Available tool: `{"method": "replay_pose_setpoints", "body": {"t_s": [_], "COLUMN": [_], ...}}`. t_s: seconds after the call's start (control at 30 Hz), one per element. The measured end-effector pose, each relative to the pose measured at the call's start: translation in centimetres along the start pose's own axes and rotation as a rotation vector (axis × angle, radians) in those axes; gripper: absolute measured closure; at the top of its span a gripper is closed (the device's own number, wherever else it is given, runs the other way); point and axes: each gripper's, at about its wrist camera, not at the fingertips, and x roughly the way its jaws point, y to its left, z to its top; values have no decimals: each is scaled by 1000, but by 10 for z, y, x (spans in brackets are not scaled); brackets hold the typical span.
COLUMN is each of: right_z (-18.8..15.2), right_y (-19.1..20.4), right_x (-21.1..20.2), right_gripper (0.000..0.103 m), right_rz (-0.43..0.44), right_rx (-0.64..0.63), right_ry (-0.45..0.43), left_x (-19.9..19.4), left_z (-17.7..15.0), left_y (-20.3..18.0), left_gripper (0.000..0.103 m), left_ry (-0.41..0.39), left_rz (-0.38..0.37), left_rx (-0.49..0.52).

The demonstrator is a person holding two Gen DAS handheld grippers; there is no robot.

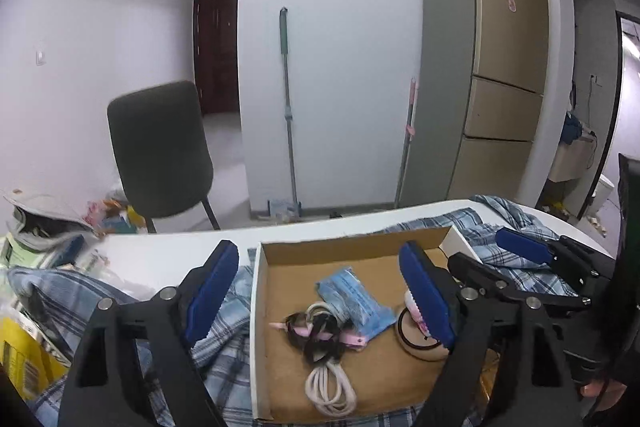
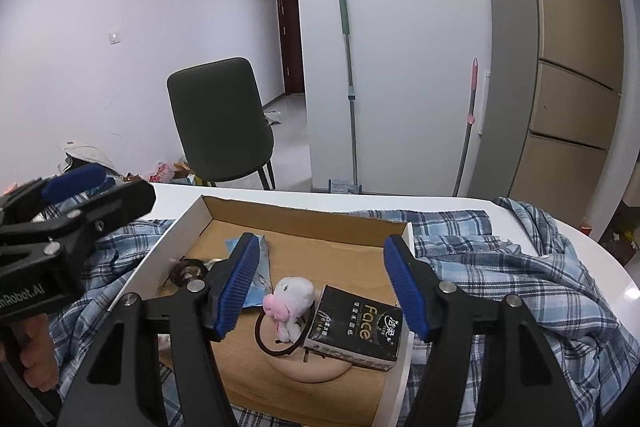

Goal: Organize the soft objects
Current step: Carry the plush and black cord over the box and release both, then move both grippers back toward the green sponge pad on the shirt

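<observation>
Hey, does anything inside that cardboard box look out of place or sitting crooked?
Yes. The black tissue pack sits tilted, one end propped on the round beige pad beside the small plush toy rather than flat on the box floor. The white cable lies tangled with dark hair ties. Nothing looks spilled or damaged.

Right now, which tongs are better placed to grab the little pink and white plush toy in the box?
Right. The right tongs are open with the plush toy directly between and just ahead of their fingers. The left tongs frame the coiled white cable instead; the toy sits behind their right finger.
</observation>
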Motion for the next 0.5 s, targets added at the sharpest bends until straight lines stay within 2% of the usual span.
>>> {"method": "replay_pose_setpoints", "body": {"t_s": [0.5], "right_z": [7], "right_y": [0], "right_x": [-13], "right_gripper": [39], "right_rz": [14], "right_rx": [23], "right_ry": [-31], "left_x": [-19], "left_z": [9], "left_y": [1], "left_gripper": [19], "left_ry": [-54], "left_rz": [-5], "left_rx": [-31]}}
